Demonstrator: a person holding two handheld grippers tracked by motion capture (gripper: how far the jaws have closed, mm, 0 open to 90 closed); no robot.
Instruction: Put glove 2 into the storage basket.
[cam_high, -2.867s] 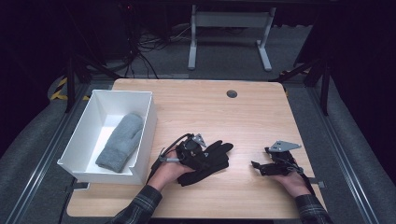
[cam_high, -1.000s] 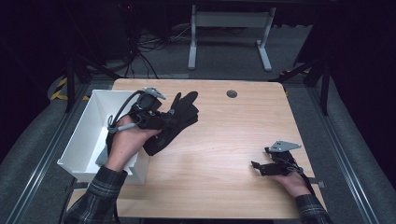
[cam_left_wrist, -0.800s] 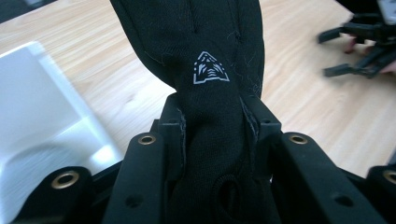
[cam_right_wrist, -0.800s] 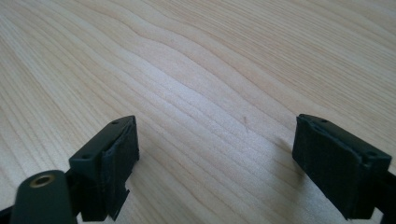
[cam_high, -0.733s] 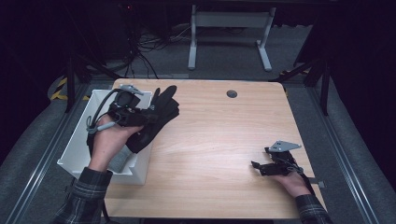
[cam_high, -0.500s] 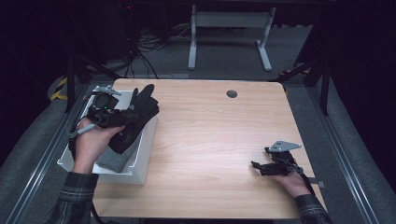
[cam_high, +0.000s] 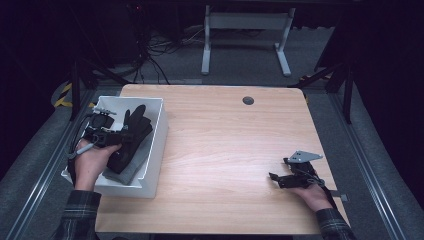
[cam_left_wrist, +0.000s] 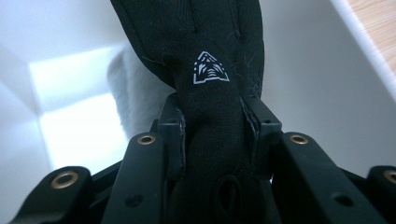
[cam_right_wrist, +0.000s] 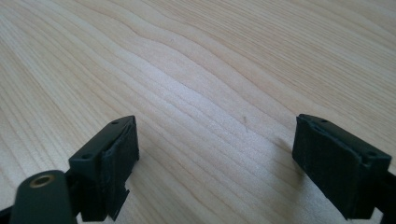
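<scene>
The left tongs (cam_high: 116, 136), clamped on the black glove (cam_high: 131, 140), have carried it from mid-frame leftward down into the white bin (cam_high: 156, 145) onto the grey cloth (cam_high: 134, 165); right tongs (cam_high: 278, 179) unmoved, wide open on the worktop (cam_high: 225, 145)

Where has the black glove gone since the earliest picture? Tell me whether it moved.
Yes. The black glove, clamped in the left gripper, moved left from the table's middle to over the white bin.

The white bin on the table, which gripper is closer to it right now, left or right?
Left. The left gripper is over the white bin, clamped on a black glove. The right gripper rests on the table far across from it, jaws open.
</scene>
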